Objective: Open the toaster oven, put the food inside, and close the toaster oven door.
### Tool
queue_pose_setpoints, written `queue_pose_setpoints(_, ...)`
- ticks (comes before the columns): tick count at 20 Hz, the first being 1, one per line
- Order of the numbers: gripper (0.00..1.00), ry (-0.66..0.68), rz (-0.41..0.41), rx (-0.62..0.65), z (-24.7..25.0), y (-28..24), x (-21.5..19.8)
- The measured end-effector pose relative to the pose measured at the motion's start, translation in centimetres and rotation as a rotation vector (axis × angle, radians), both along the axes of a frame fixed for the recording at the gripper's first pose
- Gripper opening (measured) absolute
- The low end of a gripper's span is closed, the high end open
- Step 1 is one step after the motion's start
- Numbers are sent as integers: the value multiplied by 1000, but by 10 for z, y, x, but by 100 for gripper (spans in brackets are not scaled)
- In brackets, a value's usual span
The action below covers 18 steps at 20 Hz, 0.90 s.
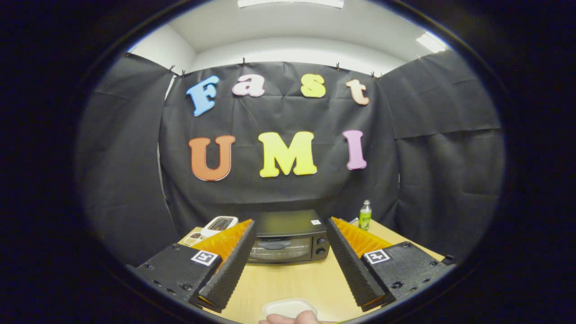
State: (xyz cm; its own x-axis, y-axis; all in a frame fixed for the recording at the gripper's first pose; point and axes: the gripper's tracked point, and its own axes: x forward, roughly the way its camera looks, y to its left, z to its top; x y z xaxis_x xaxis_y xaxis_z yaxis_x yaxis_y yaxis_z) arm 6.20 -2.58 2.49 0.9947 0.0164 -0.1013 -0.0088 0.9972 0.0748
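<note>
My jaws gape wide, holding nothing, and the toaster oven (288, 237) sits dead ahead at centre frame, door shut, long axis crosswise on the tabletop (292, 283).

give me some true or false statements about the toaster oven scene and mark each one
1. The toaster oven door is shut. True.
2. The tool is shut on the oven's handle. False: its fingers stand wide apart, short of the oven, holding nothing.
3. A green-labelled bottle stands beside the oven on the wooden table. True.
4. A white container sits inside the oven. False: it lies on the table, near a hand.
5. A white appliance sits on the oven's other side from the bottle. True.
</note>
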Motion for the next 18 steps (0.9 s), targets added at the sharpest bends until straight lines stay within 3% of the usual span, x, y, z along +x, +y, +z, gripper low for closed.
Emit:
queue_pose_setpoints(4,100,-30,-3,-1,7,1,-54)
queue_pose_setpoints(9,100,-64,-16,-38,-5,16,-90)
queue_pose_setpoints(18,100,-45,-5,-3,-23,38,-93)
